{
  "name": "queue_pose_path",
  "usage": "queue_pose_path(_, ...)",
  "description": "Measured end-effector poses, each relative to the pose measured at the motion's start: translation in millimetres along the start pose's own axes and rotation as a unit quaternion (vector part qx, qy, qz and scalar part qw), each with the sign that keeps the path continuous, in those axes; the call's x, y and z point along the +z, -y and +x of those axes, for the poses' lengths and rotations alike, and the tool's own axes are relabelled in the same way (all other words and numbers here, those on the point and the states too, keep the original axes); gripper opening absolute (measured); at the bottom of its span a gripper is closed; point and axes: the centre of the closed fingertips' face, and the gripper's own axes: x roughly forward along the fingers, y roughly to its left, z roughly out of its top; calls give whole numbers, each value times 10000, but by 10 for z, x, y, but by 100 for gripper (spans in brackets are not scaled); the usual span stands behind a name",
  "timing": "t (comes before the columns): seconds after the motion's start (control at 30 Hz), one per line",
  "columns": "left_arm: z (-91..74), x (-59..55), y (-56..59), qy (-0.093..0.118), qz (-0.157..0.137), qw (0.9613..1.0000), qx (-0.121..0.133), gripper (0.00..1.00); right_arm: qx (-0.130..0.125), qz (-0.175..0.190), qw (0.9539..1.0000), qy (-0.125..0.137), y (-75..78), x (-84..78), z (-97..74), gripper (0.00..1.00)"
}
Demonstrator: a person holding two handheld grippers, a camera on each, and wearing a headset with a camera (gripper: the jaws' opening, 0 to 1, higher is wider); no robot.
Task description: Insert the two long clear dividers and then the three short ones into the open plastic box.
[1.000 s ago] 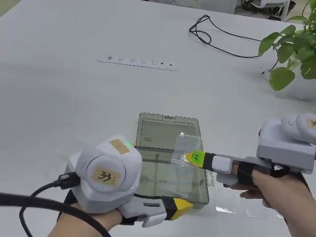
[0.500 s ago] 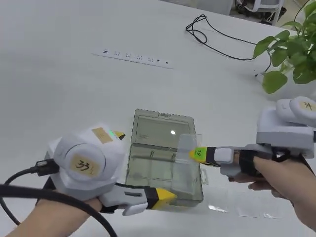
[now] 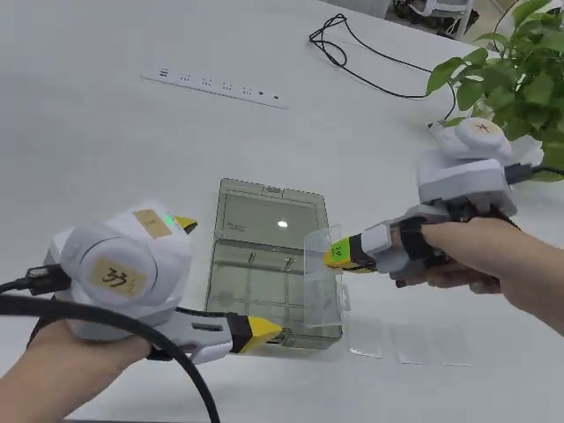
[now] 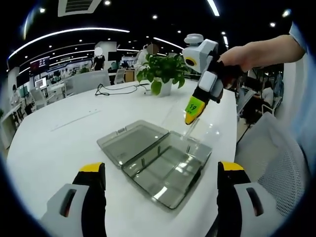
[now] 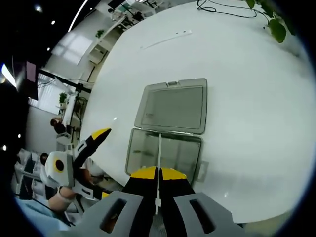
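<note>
Quick notes on this one: the clear divider (image 3: 319, 282) is reckoned to be feather-light, thin and stiff with a bit of flex. It's likely slick too, and hard to spot edge-on, so it's probably best pinched at the middle of its top edge so it hangs straight and doesn't twist on the way into a slot. That's pretty much how it's gripped: the right gripper (image 3: 337, 256) is clamped flat on the upper edge, and the sheet is hung upright over the right end of the open box (image 3: 264, 284). Whether the lower edge is seated in a groove can't be told. That gripper is reached in roughly level from the right of the box. The left gripper (image 4: 160, 168) is held at the box's near-left side, jaws spread wide with nothing gripped. More dividers (image 3: 401, 339) are laid flat just right of the box.
</note>
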Motion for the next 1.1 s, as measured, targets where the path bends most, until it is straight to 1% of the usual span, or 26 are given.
queue_pose_path(0.13,-11,-39,-20,-72,115,9999,-4,96,-131,88,9998,-157,46,25,42,2)
queue_pose_path(0.2,-18,-39,-28,-58,103,9999,-22,95,-230,156,9991,-320,71,0,73,1)
queue_pose_path(0.23,-19,-40,-34,-56,103,9999,-18,95,-232,192,9988,-375,73,-5,90,1)
queue_pose_path(0.27,-17,-41,-48,-47,100,9999,-5,94,-263,326,9978,-521,74,-37,110,1)
queue_pose_path(0.3,-12,-41,-58,-28,76,10000,1,94,-263,325,9980,-475,80,-4,131,1)
queue_pose_path(0.33,-2,-39,-71,3,17,10000,9,94,-263,537,9969,-513,88,2,145,1)
queue_pose_path(0.37,3,-37,-75,19,-15,10000,21,93,-221,665,9961,-536,86,7,159,1)
queue_pose_path(0.4,11,-30,-78,54,-60,10000,25,93,-231,729,9955,-559,120,36,189,1)
queue_pose_path(0.5,28,-20,-59,94,-104,9999,-5,92,-358,686,9947,-675,155,42,216,1)
queue_pose_path(0.57,39,-27,-48,97,-112,9999,-26,92,-430,659,9946,-683,185,61,229,1)
queue_pose_path(0.63,44,-34,-40,103,-123,9999,-41,91,-430,756,9938,-697,209,47,233,1)
queue_pose_path(0.73,44,-61,-33,93,-146,9998,-54,91,-481,734,9934,-741,251,53,262,1)
queue_pose_path(0.8,41,-91,-28,72,-175,9998,-70,90,-473,721,9935,-742,231,41,258,2)
queue_pose_path(0.9,39,-132,-20,49,-216,9997,-84,90,-494,704,9934,-762,247,29,285,1)
queue_pose_path(0.93,38,-138,-19,46,-222,9997,-86,90,-514,682,9930,-814,235,5,291,2)
queue_pose_path(1.1,47,-164,-10,36,-290,9995,-104,89,-538,657,9932,-794,218,-15,310,2)
